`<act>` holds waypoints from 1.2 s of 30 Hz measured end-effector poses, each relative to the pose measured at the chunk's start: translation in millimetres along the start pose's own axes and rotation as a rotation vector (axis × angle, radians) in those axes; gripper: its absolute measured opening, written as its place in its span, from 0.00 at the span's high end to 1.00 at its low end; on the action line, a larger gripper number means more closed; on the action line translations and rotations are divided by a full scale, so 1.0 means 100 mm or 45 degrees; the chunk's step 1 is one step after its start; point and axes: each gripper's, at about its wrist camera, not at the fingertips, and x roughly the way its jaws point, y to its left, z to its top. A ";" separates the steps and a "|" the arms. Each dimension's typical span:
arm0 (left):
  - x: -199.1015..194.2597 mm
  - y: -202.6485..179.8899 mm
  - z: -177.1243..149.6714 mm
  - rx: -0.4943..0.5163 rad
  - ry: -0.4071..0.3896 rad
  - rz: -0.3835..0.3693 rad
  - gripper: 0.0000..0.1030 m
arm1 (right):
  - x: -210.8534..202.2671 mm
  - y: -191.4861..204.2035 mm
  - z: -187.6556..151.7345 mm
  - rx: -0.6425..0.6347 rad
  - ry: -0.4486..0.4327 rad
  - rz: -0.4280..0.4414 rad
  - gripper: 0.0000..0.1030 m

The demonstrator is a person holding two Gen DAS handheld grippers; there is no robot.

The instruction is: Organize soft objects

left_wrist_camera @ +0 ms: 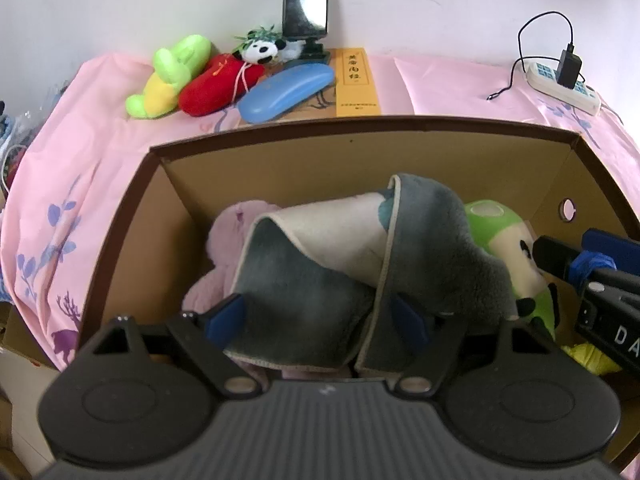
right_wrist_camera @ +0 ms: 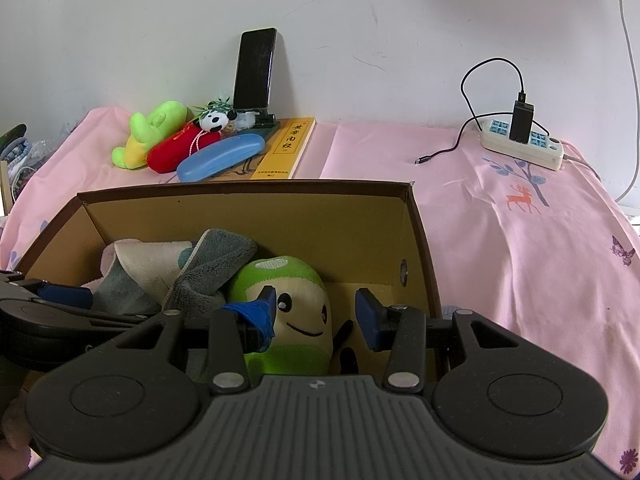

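A cardboard box [left_wrist_camera: 132,216] [right_wrist_camera: 420,232] sits on the pink bedsheet. Inside lie a grey and cream towel [left_wrist_camera: 320,264] [right_wrist_camera: 208,268], a pink plush [left_wrist_camera: 228,236] and a green mushroom plush [left_wrist_camera: 512,248] [right_wrist_camera: 296,320]. My left gripper [left_wrist_camera: 320,320] is over the box with its jaws spread around the towel, which bunches between the blue pads. My right gripper [right_wrist_camera: 316,312] is open above the green plush, its pads apart on either side of the face. On the bed behind the box lie a green and yellow plush [left_wrist_camera: 168,76] [right_wrist_camera: 148,132], a red plush [left_wrist_camera: 216,84] [right_wrist_camera: 180,148] and a small panda [left_wrist_camera: 260,48] [right_wrist_camera: 214,120].
A blue glasses case [left_wrist_camera: 284,92] [right_wrist_camera: 220,156], a yellow book [left_wrist_camera: 356,80] [right_wrist_camera: 288,148] and a phone on a stand [left_wrist_camera: 306,0] [right_wrist_camera: 256,72] sit by the wall. A power strip with charger [left_wrist_camera: 560,80] [right_wrist_camera: 524,140] lies at the right.
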 end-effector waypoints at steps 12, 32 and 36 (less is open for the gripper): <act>0.00 -0.01 0.00 0.004 -0.003 0.001 0.27 | 0.00 0.01 0.02 0.001 -0.002 -0.004 0.73; 0.02 -0.02 0.01 0.016 -0.006 -0.001 0.27 | 0.00 0.02 0.02 -0.003 -0.003 -0.009 0.73; 0.02 -0.02 0.00 0.015 -0.007 -0.001 0.27 | 0.01 0.03 0.02 -0.012 0.004 -0.015 0.73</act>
